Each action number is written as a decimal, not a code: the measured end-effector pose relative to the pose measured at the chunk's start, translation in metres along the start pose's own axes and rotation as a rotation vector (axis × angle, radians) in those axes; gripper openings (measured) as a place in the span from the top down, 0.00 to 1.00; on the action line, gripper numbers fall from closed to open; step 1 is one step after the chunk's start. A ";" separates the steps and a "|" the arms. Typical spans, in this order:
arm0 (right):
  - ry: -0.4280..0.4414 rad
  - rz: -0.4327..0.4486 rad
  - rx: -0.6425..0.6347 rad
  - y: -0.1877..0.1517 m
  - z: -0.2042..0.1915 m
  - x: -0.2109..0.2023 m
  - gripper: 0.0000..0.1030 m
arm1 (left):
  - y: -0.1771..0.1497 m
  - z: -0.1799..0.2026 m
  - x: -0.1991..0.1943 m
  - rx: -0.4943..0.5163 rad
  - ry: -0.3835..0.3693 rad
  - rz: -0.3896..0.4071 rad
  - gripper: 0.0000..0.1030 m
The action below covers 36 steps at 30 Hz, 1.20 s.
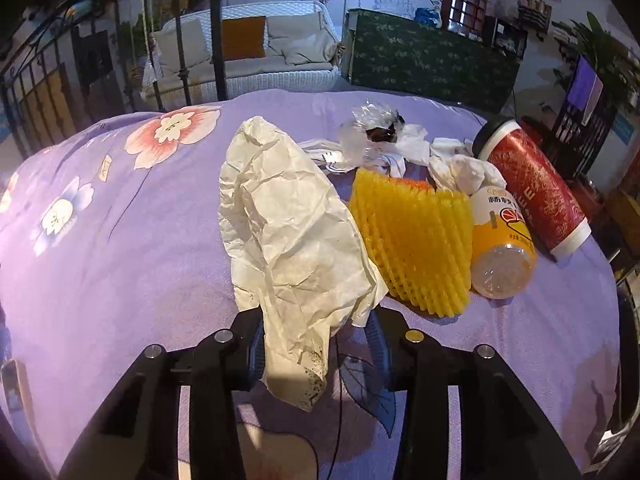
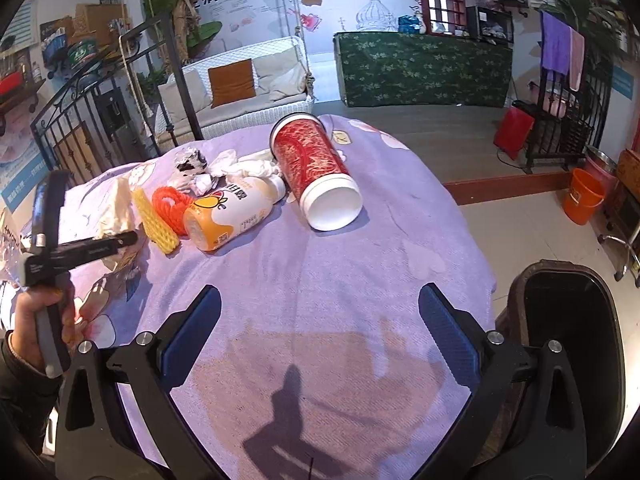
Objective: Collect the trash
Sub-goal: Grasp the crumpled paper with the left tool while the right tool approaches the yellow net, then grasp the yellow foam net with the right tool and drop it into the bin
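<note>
Several bits of rubbish lie bunched on the lilac flowered bedspread [image 2: 360, 280]. Nearest the left gripper [image 1: 316, 344] is a crumpled sheet of off-white paper [image 1: 288, 220], whose lower end hangs down between the jaws. They are drawn in close around it, and the left-hand pad looks to be on the paper, though I cannot tell whether the other one presses it too. That is the risk: a pinch on one loose, stained corner could let the sheet slide free or tear when it is lifted.

Just beside the paper sits a yellow ribbed foam fruit sleeve [image 1: 416, 240], touching an emptied orange-labelled plastic bottle [image 1: 500, 240] lying on its side. A drag sideways could nudge both, and the bottle may roll. A red patterned paper cup [image 2: 312, 164] also lies tipped over near the bed's far edge, with white tissue wads [image 1: 460, 168] and a clear plastic wrapper [image 1: 368, 128] behind.

The right gripper [image 2: 320, 332] hangs over bare bedspread with its jaws spread wide, holding nothing. A dark open bin [image 2: 568, 344] stands off the bed's right side, so a dangling sheet could snag or drop on the way across.
</note>
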State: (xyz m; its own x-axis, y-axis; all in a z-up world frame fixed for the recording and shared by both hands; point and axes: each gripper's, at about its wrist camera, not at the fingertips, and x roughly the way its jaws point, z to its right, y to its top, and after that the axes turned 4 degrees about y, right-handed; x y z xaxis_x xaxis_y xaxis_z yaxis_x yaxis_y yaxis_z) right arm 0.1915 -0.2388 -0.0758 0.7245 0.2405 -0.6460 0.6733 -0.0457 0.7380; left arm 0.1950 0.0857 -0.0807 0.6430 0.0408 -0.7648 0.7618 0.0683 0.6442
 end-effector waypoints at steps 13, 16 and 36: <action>0.160 -0.047 -0.136 0.010 -0.052 0.034 0.05 | -0.015 -0.029 -0.043 -0.134 -0.040 0.051 0.67; 0.229 -0.064 -0.213 0.010 -0.080 0.044 0.05 | -0.021 -0.035 -0.050 -0.151 -0.040 0.056 0.67; 0.359 -0.352 -0.410 0.020 -0.200 0.179 0.44 | -0.048 -0.053 -0.067 -0.186 -0.020 0.070 0.67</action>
State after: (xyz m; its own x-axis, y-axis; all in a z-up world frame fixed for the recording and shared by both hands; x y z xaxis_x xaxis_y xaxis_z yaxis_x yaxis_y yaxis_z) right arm 0.3053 -0.0024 -0.1381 0.3283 0.4858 -0.8100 0.6990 0.4518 0.5543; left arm 0.1109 0.1329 -0.0613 0.6965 0.0322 -0.7168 0.6889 0.2494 0.6806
